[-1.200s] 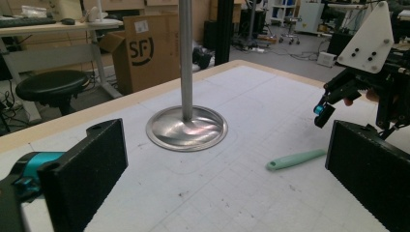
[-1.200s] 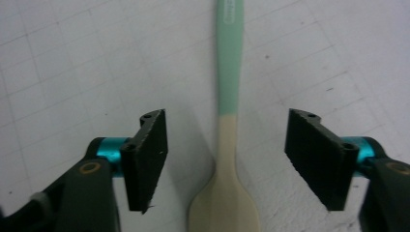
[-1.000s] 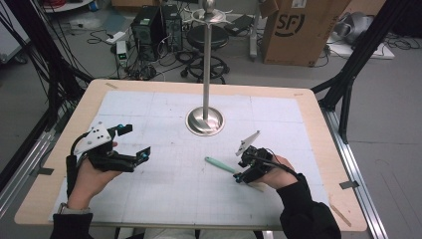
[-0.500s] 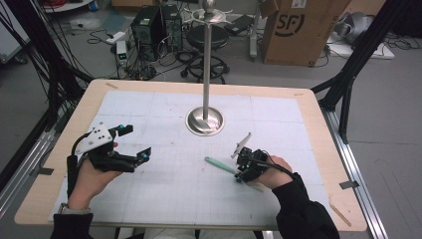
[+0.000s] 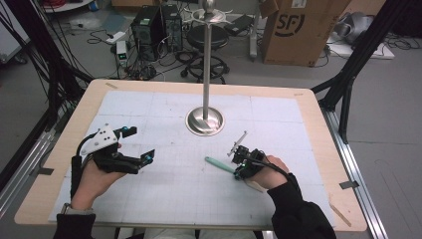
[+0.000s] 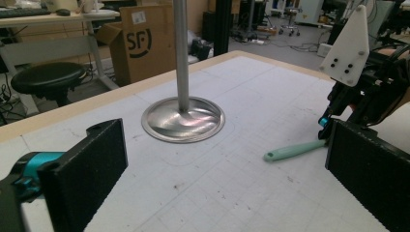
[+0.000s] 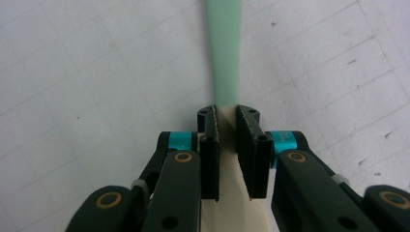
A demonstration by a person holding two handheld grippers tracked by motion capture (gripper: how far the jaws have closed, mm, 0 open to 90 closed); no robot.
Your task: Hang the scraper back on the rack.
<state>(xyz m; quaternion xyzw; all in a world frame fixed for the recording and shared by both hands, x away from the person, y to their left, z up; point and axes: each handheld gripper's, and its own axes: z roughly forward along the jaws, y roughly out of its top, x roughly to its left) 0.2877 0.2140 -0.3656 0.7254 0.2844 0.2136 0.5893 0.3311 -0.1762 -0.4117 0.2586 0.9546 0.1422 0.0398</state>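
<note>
The right gripper (image 5: 239, 160) had just been closing its jaws around a green-handled utensil (image 5: 219, 165) lying flat on the gridded mat (image 5: 149, 199), near the steel stand (image 5: 205, 119). Nothing had been lifted; I judged the pickup barely begun, the carrying all ahead. The left gripper (image 5: 141, 144) hovered apart, jaws wide and empty. The right gripper view showed the pads (image 7: 209, 145) nipping a cream section where the green handle (image 7: 222, 48) ended; from above, that junction was hidden by the hand.
</note>
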